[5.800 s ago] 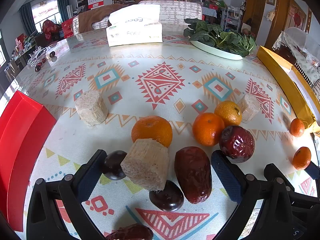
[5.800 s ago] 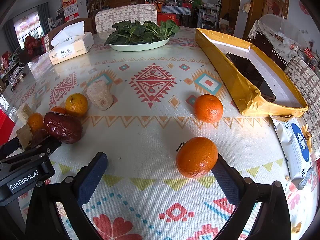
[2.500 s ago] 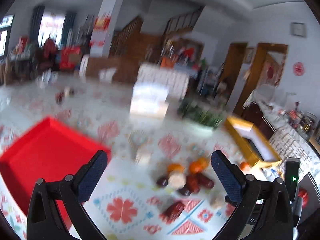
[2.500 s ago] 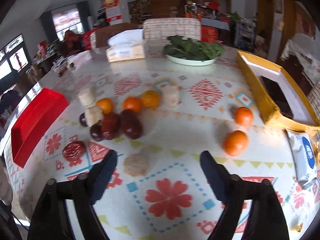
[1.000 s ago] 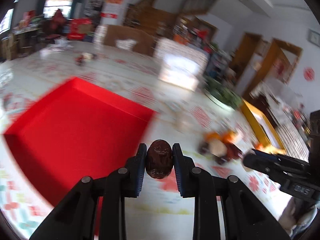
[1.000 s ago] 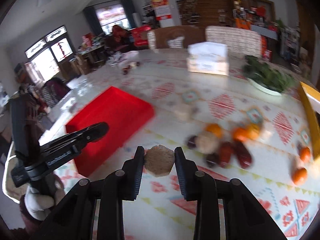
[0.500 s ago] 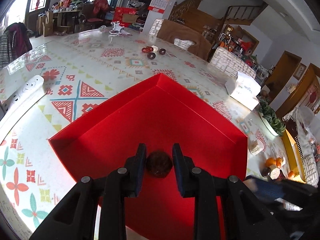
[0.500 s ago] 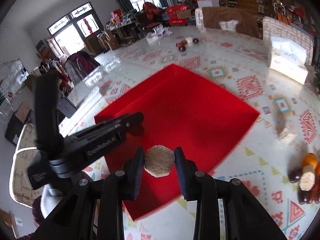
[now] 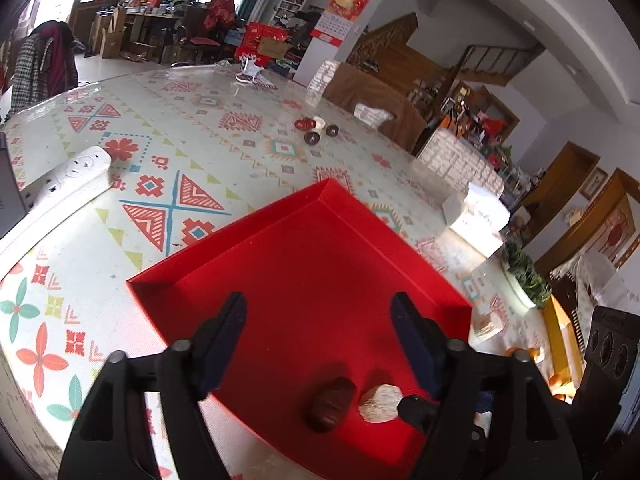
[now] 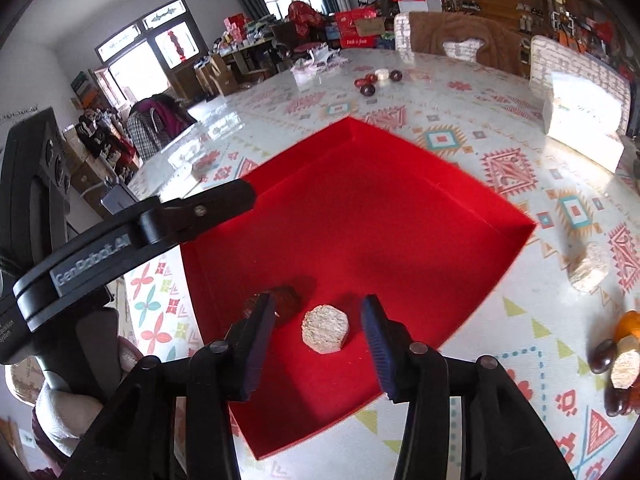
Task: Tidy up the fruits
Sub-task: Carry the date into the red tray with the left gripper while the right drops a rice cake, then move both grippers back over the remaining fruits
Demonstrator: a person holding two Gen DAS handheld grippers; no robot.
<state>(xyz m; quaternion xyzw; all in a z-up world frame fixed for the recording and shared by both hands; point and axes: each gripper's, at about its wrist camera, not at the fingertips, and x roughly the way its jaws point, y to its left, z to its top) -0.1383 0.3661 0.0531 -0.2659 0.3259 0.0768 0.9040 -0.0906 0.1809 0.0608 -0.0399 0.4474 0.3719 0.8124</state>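
A big table point(image 9: 192, 128) wears a shiny cloth with red, blue and yellow shapes on it. The room behind is full of boxes, chairs and a wooden stair. A white power strip point(image 9: 68, 180) lies on the cloth. A white tissue box point(image 10: 586, 128) sits far off.

A red tray point(image 10: 400, 216) lies flat on the table. Inside it, near the front, a dark red date point(image 9: 331, 403) and a pale cut chunk point(image 10: 325, 329) lie side by side, close together.

The left gripper point(image 9: 316, 340) tilts down over the tray. Its jaws have just been opening and now stand wide, with nothing in them. The right gripper point(image 10: 316, 340) also tilts down. Its jaws have just been opening too; the chunk sits loose between them, and the pads do not touch it.

More fruit point(image 10: 618, 360) waits on the cloth, well apart from the tray.
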